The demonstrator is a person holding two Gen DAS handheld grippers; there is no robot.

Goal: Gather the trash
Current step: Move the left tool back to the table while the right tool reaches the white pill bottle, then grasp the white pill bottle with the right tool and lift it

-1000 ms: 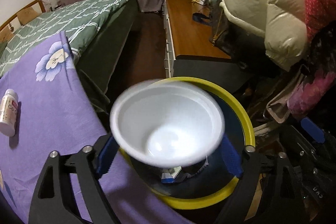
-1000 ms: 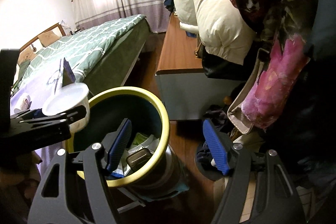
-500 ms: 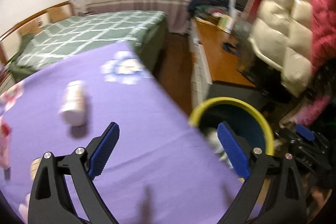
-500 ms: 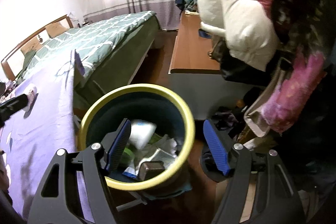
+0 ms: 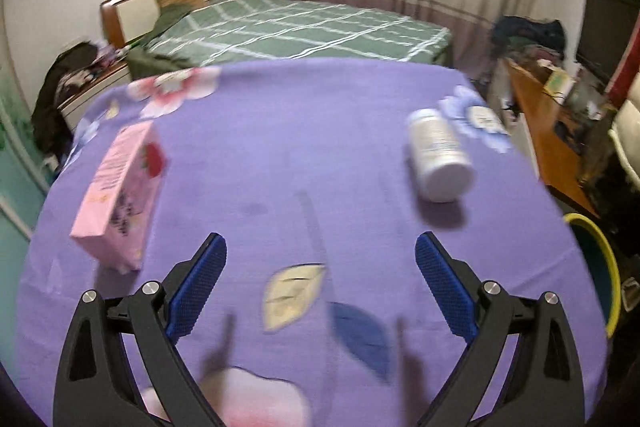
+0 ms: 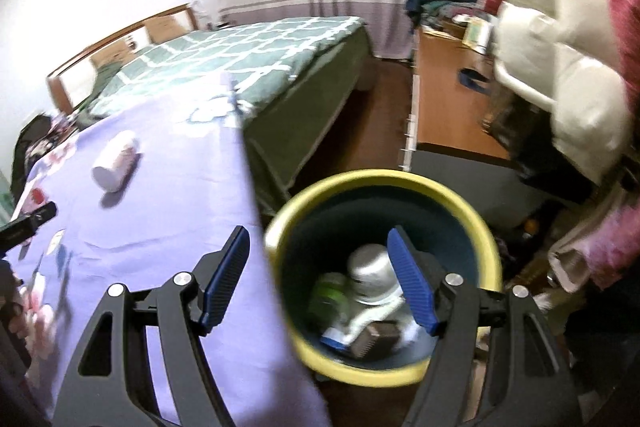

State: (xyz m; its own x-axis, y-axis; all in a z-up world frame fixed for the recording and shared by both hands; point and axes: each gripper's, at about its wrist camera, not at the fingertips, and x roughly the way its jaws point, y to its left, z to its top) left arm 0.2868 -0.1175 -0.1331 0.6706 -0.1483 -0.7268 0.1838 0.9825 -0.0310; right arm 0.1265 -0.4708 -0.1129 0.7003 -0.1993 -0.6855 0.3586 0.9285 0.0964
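My left gripper (image 5: 320, 287) is open and empty over the purple flowered cloth (image 5: 300, 167). A white bottle (image 5: 440, 155) lies on its side ahead to the right; a pink carton (image 5: 120, 187) lies ahead to the left. My right gripper (image 6: 320, 283) is open and empty, above the near rim of the yellow-rimmed bin (image 6: 384, 183). The white bowl (image 6: 372, 283) lies upturned inside the bin among other trash. The bottle also shows in the right wrist view (image 6: 116, 167). The bin's rim shows at the right edge of the left wrist view (image 5: 600, 259).
A green checked bed (image 5: 300, 31) lies behind the cloth. A wooden cabinet (image 6: 448, 111) with clutter stands right of it. Padded jackets (image 6: 560, 47) hang at the right above the bin. Dark floor (image 6: 368, 143) runs between bed and cabinet.
My left gripper let the white bowl fall into the bin, then swung left over the purple cloth. My right gripper has shifted left, over the bin's near edge.
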